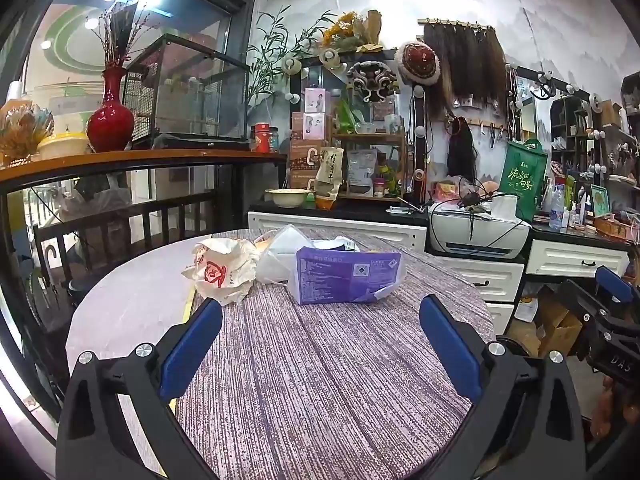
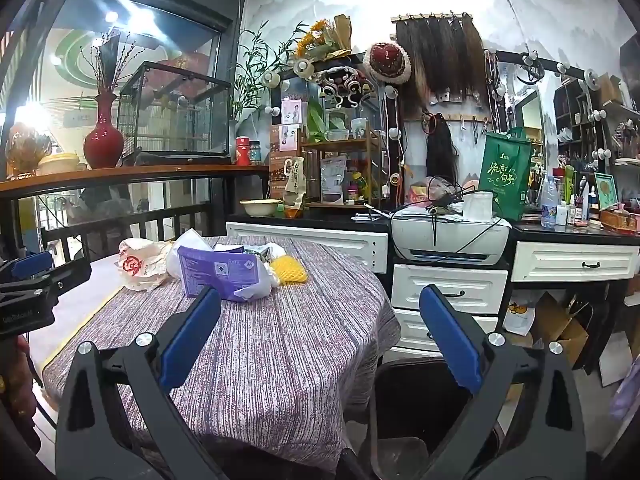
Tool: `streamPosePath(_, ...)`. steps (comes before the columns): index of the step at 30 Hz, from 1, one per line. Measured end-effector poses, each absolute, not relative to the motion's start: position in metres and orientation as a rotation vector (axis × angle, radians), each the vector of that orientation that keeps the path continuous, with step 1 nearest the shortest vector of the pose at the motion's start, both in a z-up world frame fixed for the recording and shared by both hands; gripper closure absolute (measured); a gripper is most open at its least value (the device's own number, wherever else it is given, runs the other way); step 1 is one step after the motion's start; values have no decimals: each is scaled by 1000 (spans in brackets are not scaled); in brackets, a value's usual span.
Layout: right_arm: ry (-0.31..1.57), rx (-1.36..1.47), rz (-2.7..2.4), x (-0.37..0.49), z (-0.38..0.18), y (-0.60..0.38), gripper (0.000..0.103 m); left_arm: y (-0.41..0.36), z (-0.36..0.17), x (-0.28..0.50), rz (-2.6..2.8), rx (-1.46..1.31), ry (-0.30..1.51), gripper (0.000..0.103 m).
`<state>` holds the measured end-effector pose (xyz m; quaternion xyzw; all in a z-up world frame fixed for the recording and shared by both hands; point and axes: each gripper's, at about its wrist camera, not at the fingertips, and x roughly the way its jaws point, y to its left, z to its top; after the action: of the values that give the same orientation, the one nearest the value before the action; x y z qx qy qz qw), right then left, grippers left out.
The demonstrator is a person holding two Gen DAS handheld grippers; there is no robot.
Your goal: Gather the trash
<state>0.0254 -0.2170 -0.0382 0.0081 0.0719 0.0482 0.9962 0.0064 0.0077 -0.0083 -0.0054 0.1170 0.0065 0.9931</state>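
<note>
Both grippers are hovering at the near edge of a round counter [image 1: 328, 380] covered with a purple striped cloth. The left gripper [image 1: 320, 344] is holding its blue-padded jaws wide apart, and nothing is lying between them; only bare cloth is showing there. The right gripper [image 2: 320, 336] is also standing with its jaws wide apart and empty, further to the right, so that its right jaw is hanging past the counter's edge, over a dark chair seat [image 2: 424, 404] below.

The trash is sitting in one cluster at the far side of the counter, well apart from both grippers. On the left is lying a crumpled white paper wrapper with red print [image 1: 222, 270]. Just beside it, a white plastic bag [image 1: 280, 258] is resting, and a purple packet [image 1: 346, 274] is leaning in front of the bag, touching it. In the right wrist view, a yellow foam net [image 2: 289, 271] is showing at the right end of the cluster, just beside the purple packet.

Behind the counter, white drawers [image 2: 448, 290] are carrying a printer [image 2: 450, 236] and a green bag [image 2: 505, 174].
</note>
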Motion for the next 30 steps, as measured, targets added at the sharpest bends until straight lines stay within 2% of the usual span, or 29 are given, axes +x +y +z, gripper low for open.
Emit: streamPosePath(30,145,21,97,27,-38,-218,5,8,-9,7,11,-12,235,5)
